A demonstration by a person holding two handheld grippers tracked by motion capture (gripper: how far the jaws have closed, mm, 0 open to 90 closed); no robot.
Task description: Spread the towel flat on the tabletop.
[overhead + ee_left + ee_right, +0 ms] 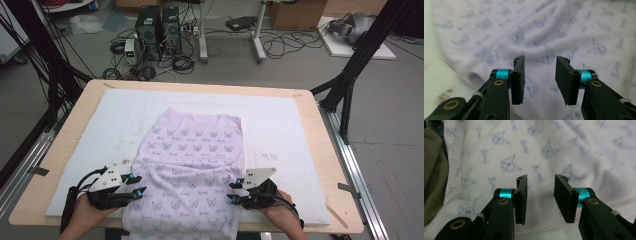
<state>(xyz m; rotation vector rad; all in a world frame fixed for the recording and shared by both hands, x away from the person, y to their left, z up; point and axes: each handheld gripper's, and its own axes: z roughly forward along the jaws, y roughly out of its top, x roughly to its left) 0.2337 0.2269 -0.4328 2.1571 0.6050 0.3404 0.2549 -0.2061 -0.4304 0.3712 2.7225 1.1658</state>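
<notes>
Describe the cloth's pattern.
Pale lilac cloth printed with small blue cat faces; clearest in the right gripper view.

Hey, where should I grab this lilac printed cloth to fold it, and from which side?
Probably the two near side edges of the lilac cloth, one per gripper, coming inward from each side. It lies flat on the white pad, so only its edges offer a lip. The left gripper and right gripper already flank those edges, open.

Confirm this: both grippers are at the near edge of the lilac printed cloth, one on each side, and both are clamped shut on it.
Not clamped. Both gripper views show the jaws of the left gripper and right gripper standing apart with nothing pinched between them. The rest holds: in the high view they flank the near end of the lilac printed cloth.
</notes>
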